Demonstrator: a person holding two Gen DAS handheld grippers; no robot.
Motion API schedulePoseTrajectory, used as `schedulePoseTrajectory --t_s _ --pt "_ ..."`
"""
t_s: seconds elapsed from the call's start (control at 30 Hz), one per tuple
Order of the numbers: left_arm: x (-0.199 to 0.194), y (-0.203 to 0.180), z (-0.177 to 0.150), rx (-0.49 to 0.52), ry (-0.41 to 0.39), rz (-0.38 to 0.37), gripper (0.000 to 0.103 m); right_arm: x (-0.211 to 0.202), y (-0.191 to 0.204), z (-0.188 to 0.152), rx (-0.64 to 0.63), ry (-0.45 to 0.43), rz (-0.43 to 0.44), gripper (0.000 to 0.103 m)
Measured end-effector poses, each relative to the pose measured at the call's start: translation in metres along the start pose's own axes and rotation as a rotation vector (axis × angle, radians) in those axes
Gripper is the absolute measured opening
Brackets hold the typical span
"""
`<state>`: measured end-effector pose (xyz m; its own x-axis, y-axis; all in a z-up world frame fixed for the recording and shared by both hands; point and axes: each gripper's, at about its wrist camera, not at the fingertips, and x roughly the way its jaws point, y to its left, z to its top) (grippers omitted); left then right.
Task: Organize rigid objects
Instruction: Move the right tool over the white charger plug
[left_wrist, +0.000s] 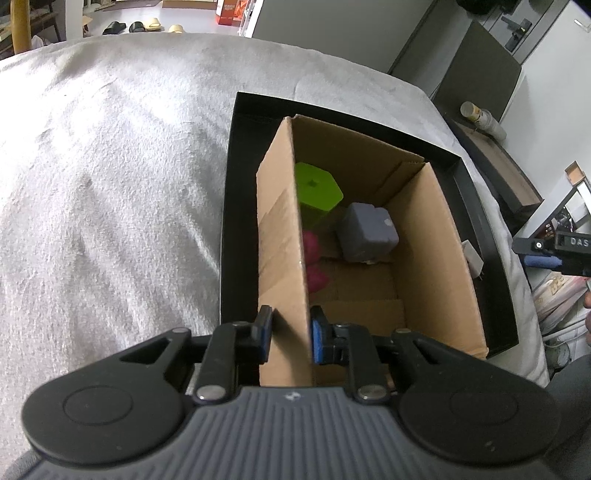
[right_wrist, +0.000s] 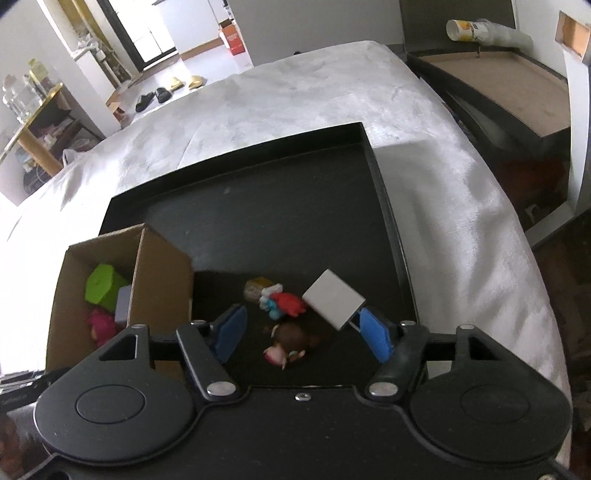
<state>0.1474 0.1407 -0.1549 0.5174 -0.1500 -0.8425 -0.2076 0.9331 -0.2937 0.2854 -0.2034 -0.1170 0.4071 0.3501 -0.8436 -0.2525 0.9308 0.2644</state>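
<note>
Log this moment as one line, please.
left tool: shut on box wall | right tool: open above doll

Bed (right_wrist: 424, 122) – pale grey cover – bears only black tray (right_wrist: 295, 206), near right edge.

Left wrist view: we are looking steeply down, close over the cardboard box (left_wrist: 369, 236) near wall, facing the far bed edge. Right wrist view: we are looking down from slightly higher at the black tray (right_wrist: 384, 192), box at near left. Both views are sharing box, tray and grey blanket (left_wrist: 110, 166).
</note>
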Motion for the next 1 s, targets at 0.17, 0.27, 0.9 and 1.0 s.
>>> schedulePoseTrajectory --t_s 0.17,0.27,0.9,1.0 --pt "-0.001 0.002 0.001 -0.012 -0.001 -0.007 0.021 0.02 -0.013 -0.002 0.04 0.031 0.032 0.062" --pt "-0.001 0.008 0.002 -0.058 -0.011 -0.018 0.02 0.028 -0.015 -0.003 0.035 0.049 0.022 0.061" --pt "0.005 0.001 0.005 -0.031 0.012 0.02 0.02 0.079 -0.008 0.004 -0.12 0.087 -0.092 0.05" --pt "0.006 0.0 0.006 -0.029 0.016 0.028 0.02 0.082 -0.006 0.006 -0.142 0.072 -0.089 0.05"
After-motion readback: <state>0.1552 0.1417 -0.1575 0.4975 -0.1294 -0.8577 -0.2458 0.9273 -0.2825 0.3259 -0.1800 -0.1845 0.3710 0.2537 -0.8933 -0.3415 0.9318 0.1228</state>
